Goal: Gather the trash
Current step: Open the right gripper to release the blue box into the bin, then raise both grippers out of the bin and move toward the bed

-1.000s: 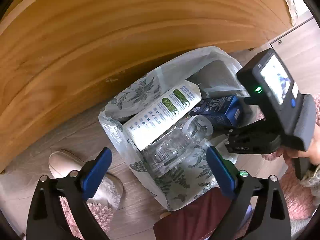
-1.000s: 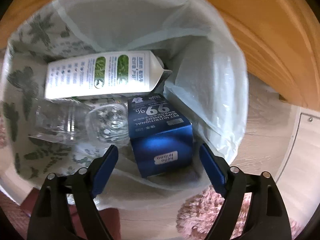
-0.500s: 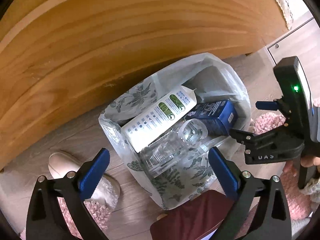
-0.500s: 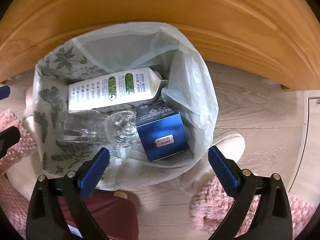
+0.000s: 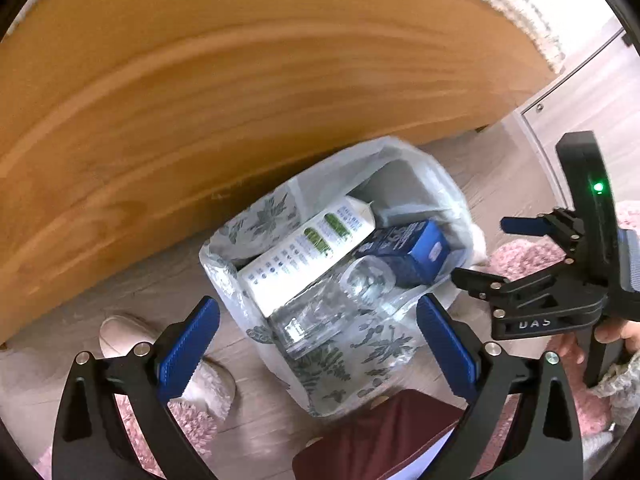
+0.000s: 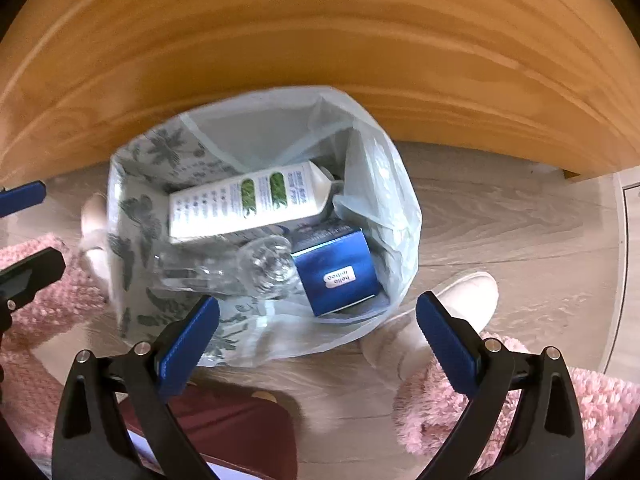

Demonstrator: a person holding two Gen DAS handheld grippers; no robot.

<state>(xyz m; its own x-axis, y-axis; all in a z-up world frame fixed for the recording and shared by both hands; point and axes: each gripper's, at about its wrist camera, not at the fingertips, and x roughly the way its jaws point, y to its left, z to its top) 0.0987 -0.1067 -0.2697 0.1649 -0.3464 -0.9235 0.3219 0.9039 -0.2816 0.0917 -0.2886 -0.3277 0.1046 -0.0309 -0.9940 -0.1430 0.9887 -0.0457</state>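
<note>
A bin lined with a leaf-printed plastic bag (image 5: pixel 340 364) (image 6: pixel 132 220) stands on the floor against a wooden panel. Inside lie a white carton (image 5: pixel 304 252) (image 6: pixel 248 204), a clear plastic bottle (image 5: pixel 332 312) (image 6: pixel 240 268) and a blue box (image 5: pixel 408 244) (image 6: pixel 340 272). My left gripper (image 5: pixel 316 344) hangs open above the bin's near side, nothing between its fingers. My right gripper (image 6: pixel 316 336) points down over the bin, open and empty. It also shows in the left wrist view, the right gripper (image 5: pixel 480 252) beside the bin's right edge.
A wooden furniture panel (image 5: pixel 240 80) curves behind the bin. Pink fluffy slippers (image 5: pixel 192 380) (image 6: pixel 460 380) and a dark red garment (image 5: pixel 380 436) sit near the bin on the wood floor (image 6: pixel 500 220). A pale cabinet (image 5: pixel 588 92) stands at the right.
Both grippers have risen away from the bin, so it looks smaller and farther. The right gripper has pulled out of the bag's mouth; the blue box stays inside.
</note>
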